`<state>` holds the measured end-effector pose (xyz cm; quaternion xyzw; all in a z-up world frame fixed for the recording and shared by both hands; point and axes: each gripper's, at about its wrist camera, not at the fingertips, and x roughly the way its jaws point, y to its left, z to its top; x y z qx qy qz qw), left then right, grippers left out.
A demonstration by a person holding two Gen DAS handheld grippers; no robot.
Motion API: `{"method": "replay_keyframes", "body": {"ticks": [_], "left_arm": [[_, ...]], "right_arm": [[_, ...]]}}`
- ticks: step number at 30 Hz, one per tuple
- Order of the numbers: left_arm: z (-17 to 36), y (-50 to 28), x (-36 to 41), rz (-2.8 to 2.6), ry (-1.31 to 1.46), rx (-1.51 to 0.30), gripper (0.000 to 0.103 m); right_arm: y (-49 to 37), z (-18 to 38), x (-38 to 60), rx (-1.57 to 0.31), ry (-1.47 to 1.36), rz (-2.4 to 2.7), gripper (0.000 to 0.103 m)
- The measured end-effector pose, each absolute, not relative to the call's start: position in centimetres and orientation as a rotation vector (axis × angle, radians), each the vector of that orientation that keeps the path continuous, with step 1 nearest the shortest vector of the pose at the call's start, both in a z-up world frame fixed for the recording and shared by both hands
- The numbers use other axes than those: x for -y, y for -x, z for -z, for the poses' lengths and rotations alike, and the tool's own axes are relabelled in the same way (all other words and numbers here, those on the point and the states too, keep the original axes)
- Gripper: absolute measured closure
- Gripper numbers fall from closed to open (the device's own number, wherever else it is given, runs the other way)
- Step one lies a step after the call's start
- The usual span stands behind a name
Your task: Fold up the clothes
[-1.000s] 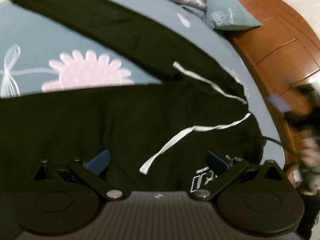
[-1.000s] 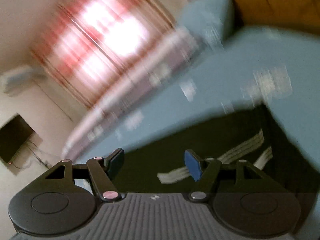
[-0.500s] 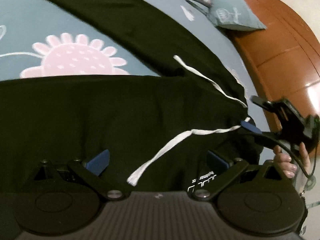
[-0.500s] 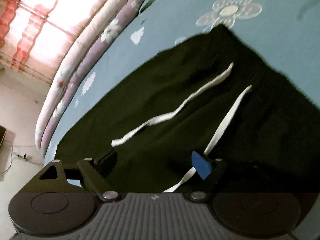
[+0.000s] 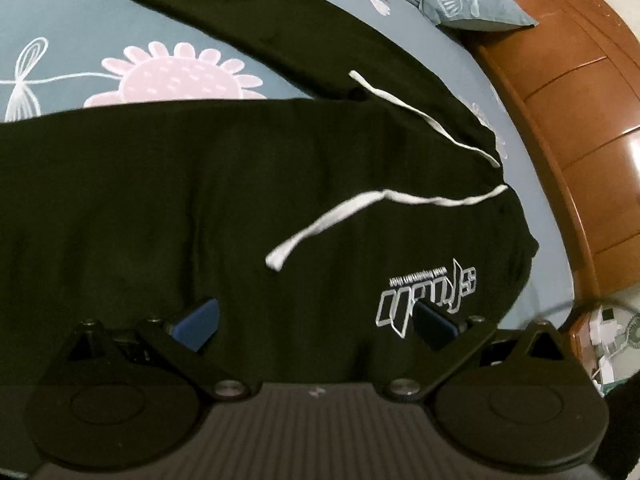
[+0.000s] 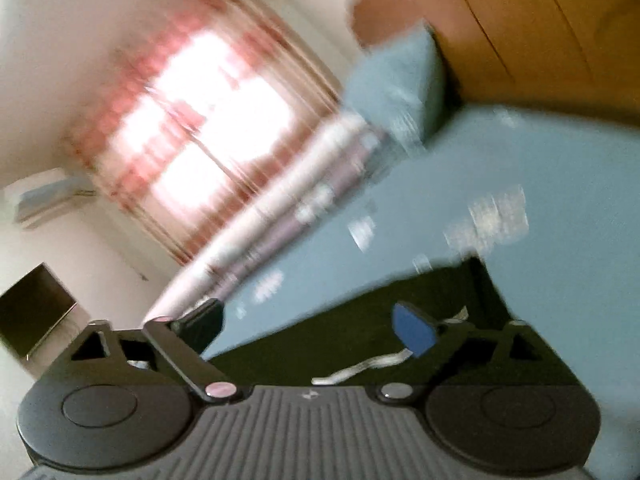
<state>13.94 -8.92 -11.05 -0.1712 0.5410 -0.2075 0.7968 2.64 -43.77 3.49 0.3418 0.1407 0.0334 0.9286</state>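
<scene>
Bedroom setup again: blue flower-print bed (image 5: 72, 60) with a wooden headboard (image 5: 580, 92) along the right side, and that's what everything's lying on.

On my left gripper (image 5: 316, 322) the fingers (image 5: 198, 324) are spread wide with nothing pinched, hovering just over the near edge of the black sweatpants (image 5: 160, 200). Straight past the tips is the white printed logo (image 5: 428, 296), upside down from my angle, just beside the right finger. Further out, two white drawstrings (image 5: 360, 208) trail loose across the fabric from the waistband end near the bed's right edge. One pant leg angles off to the upper left over the pink flower print (image 5: 176, 76). Beyond that, a blue pillow (image 5: 472, 4) sits up against the headboard.

Right gripper (image 6: 308, 330) view is badly motion-blurred. Its fingers (image 6: 412, 334) have just been opening and stand wide, nothing between them. Below and past the tips I can make out the dark pants and a bit of white drawstring on the blue bed, then a striped roll of bedding (image 6: 280, 220), a bright window with reddish curtains (image 6: 208, 120), and a dark TV (image 6: 36, 312) on the wall at far left.
</scene>
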Motion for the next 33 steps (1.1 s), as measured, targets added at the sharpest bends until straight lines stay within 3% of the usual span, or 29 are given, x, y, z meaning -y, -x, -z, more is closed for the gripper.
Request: {"method": "replay_keyframes", "body": {"ticks": [4,9,15,24,33], "left_arm": [[10.7,-12.8,8.5,0.467,0.376,-1.151,0.001],[10.7,-11.8,8.1,0.444,0.340,-1.170,0.001],[10.5,-11.1,8.2,0.425,0.260,-1.145,0.001],[11.7,-9.8,6.9,0.397,0.239,-1.183,0.001],[9.6,-13.7,6.3,0.353,0.241,-1.036,0.001]], "right_arm": [[-2.2,-1.5,40.9,-0.332,-0.674,-0.061,0.003],[-7.4,8.3,38.4,-0.689,-0.715,0.016,0.006],[-11.6,13.0,37.4,-0.908,-0.614,0.111,0.006],[-10.4,13.2,37.7,-0.907,-0.589,0.109,0.002],[-10.4,13.3,35.5,-0.934,-0.425,0.135,0.000]]}}
